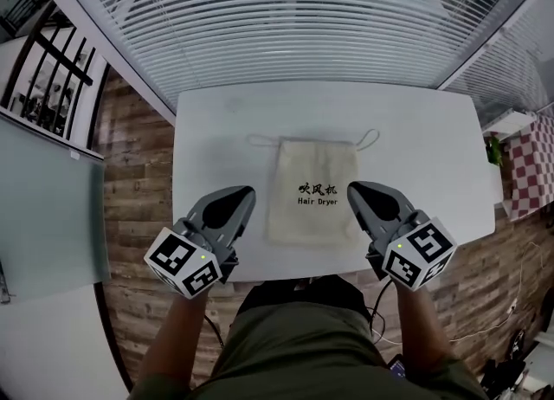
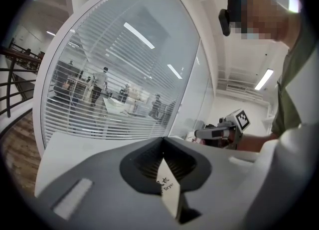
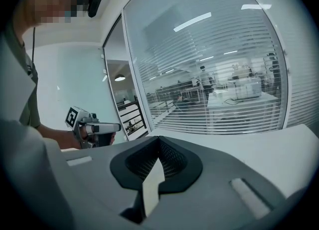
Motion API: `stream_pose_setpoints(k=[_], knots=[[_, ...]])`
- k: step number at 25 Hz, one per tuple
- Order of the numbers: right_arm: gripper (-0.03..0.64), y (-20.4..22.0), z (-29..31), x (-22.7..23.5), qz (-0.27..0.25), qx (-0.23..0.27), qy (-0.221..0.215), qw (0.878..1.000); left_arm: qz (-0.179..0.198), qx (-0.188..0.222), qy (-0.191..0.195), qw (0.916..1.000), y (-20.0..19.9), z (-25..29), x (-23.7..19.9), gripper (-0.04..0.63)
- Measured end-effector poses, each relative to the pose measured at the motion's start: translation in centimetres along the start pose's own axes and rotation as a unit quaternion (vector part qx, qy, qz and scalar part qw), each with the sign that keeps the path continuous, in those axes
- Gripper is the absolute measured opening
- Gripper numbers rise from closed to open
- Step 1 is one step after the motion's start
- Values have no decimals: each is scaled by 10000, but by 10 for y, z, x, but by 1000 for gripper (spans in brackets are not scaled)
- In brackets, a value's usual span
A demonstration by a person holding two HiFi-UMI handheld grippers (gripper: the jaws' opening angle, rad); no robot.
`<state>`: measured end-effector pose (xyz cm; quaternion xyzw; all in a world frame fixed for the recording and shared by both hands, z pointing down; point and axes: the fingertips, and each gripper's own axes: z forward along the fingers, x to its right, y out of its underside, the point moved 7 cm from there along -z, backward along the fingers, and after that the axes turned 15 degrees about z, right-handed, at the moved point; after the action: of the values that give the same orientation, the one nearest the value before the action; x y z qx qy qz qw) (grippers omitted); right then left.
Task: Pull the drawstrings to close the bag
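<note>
Flat cloth bag lies on white table; left gripper and right gripper fingers together, seemingly empty.

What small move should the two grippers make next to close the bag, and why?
Probably reach forward and open the jaws. Both the left gripper and right gripper are shut and empty beside the near end of the bag, while the cord loops lie at its far corners, untouched.

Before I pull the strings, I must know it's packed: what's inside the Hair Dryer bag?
Nothing inside shows. The Hair Dryer bag is opaque cloth, covering any contents; only its printed face and drawstring loops are visible.
</note>
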<state>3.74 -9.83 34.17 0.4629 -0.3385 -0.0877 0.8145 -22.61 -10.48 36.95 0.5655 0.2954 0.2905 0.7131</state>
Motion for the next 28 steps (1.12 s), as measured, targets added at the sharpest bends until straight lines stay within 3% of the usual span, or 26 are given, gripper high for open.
stream_pose_setpoints(k=[9, 16, 22, 28], knots=[[9, -1, 24, 31, -120, -157, 39, 9998, -25, -264, -34, 9996, 18, 27, -24, 6], [9, -3, 43, 84, -305, -385, 72, 9988, -7, -655, -233, 9976, 46, 63, -48, 6], [11, -2, 61, 141, -533, -655, 64, 9964, 275, -1087, -407, 9929, 68, 96, -72, 7], [12, 9, 83, 195, -1241, -1307, 62, 9836, 677, -1518, -322, 9856, 90, 127, -96, 32]])
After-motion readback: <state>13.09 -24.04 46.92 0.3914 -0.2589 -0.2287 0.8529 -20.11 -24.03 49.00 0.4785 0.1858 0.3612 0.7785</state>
